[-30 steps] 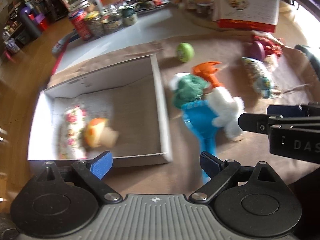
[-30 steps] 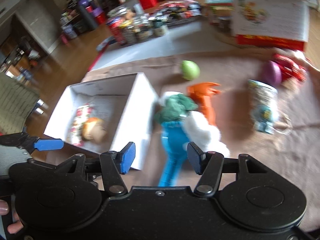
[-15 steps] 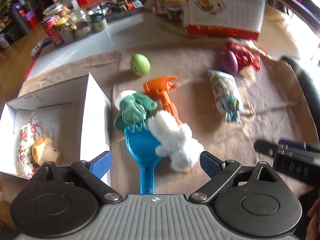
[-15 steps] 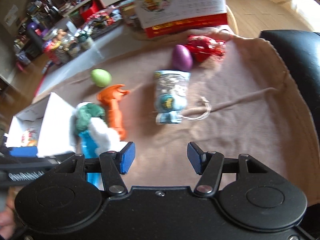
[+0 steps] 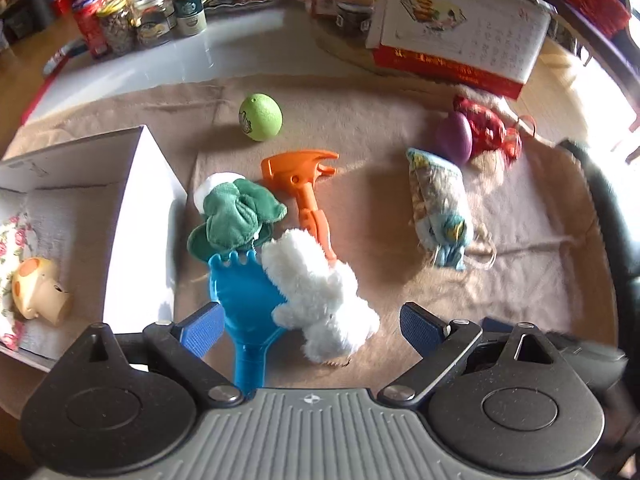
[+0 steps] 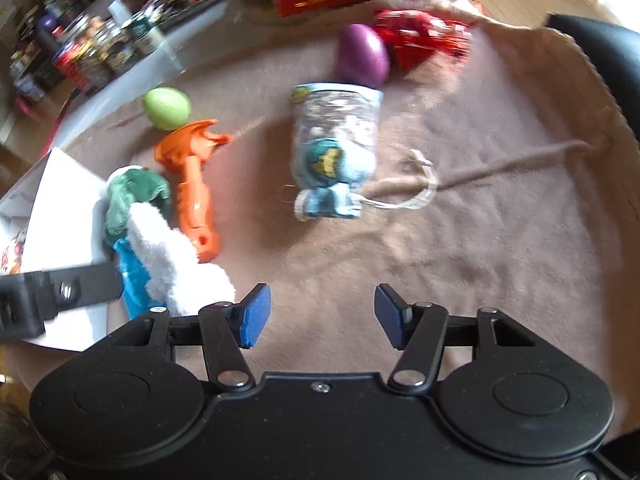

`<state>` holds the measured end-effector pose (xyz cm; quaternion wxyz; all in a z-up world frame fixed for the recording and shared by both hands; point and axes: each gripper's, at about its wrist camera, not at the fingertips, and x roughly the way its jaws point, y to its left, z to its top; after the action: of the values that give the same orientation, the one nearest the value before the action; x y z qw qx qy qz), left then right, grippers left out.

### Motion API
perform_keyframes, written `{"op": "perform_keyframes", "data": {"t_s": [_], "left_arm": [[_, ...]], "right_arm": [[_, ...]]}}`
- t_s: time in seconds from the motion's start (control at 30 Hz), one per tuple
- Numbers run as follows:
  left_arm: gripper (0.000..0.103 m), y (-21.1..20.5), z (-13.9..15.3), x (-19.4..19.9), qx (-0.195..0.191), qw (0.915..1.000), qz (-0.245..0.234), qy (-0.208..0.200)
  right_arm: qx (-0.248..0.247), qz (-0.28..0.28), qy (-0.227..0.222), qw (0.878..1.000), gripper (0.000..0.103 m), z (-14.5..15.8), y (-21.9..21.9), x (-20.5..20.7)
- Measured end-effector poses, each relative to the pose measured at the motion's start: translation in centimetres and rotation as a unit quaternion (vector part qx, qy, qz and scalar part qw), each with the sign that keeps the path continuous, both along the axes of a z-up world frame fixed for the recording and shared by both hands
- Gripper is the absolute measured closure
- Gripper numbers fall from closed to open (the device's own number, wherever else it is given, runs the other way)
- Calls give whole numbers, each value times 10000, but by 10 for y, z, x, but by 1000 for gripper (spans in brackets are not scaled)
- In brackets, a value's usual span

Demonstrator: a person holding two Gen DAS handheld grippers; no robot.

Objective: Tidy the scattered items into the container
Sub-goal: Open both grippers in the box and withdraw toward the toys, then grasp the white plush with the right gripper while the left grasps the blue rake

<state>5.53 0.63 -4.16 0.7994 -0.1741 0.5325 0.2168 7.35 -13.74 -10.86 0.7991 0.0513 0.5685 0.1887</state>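
The white box (image 5: 136, 184) stands at the left on a tan cloth and holds a mushroom toy (image 5: 38, 292) and a floral pouch (image 5: 10, 236). Beside it lie a green plush (image 5: 236, 216), a blue scoop (image 5: 244, 312), a white plush (image 5: 320, 296), an orange spray toy (image 5: 308, 188), a green egg (image 5: 261, 117), a patterned pouch (image 5: 438, 208), a purple egg (image 5: 454, 138) and a red bundle (image 5: 490, 128). My left gripper (image 5: 310, 326) is open over the scoop and white plush. My right gripper (image 6: 320, 316) is open over bare cloth, below the patterned pouch (image 6: 334, 148).
Jars and cans (image 5: 132, 24) stand at the back left beyond a white sheet (image 5: 160, 68). A calendar box (image 5: 456, 28) stands at the back right. A black chair edge (image 5: 612, 216) runs along the right. The cloth (image 6: 500, 248) has a drawstring cord.
Both grippers have swung right, away from the box. The left now faces the scoop and white plush; the right has moved on toward the patterned pouch. Both stay open and empty.
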Motion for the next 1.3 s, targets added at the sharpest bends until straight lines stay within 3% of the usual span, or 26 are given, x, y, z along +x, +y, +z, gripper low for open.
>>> {"op": "perform_keyframes", "data": {"t_s": [0.13, 0.2, 0.43, 0.5, 0.53, 0.57, 0.67, 0.83, 0.93, 1.13, 1.3], "left_arm": [[8, 11, 7, 2, 93, 9998, 159, -44], [8, 16, 8, 1, 136, 9997, 221, -7], [9, 30, -6, -7, 126, 9985, 459, 275], [9, 29, -12, -9, 141, 9982, 434, 389], [9, 29, -15, -10, 130, 9981, 426, 418], [8, 27, -17, -11, 120, 9981, 392, 458], [8, 21, -25, -13, 221, 9974, 274, 633], [8, 11, -49, -17, 397, 9938, -47, 1038], [10, 5, -71, -19, 304, 9912, -281, 1255], [24, -1, -103, -20, 66, 9889, -509, 1395], [56, 4, -115, -25, -248, 9916, -482, 1175]], "right_arm": [[128, 400, -88, 9991, 43, -2, 28, -1], [163, 562, -150, 9982, 36, -4, 43, -1], [43, 902, -247, 9956, 26, -19, 79, 2], [54, 1003, -192, 9948, 31, -25, 82, 0], [99, 1086, -123, 9940, 38, -27, 81, -2], [266, 1132, -8, 9932, 59, -29, 78, -4], [529, 884, 315, 9942, 61, -29, 60, -10], [483, 141, 325, 9982, 61, -23, 5, -20], [407, -255, 347, 9982, 60, -21, -30, -23], [422, -704, 365, 9960, 59, -19, -66, -27], [491, -684, 349, 9958, 59, -18, -65, -31]]}}
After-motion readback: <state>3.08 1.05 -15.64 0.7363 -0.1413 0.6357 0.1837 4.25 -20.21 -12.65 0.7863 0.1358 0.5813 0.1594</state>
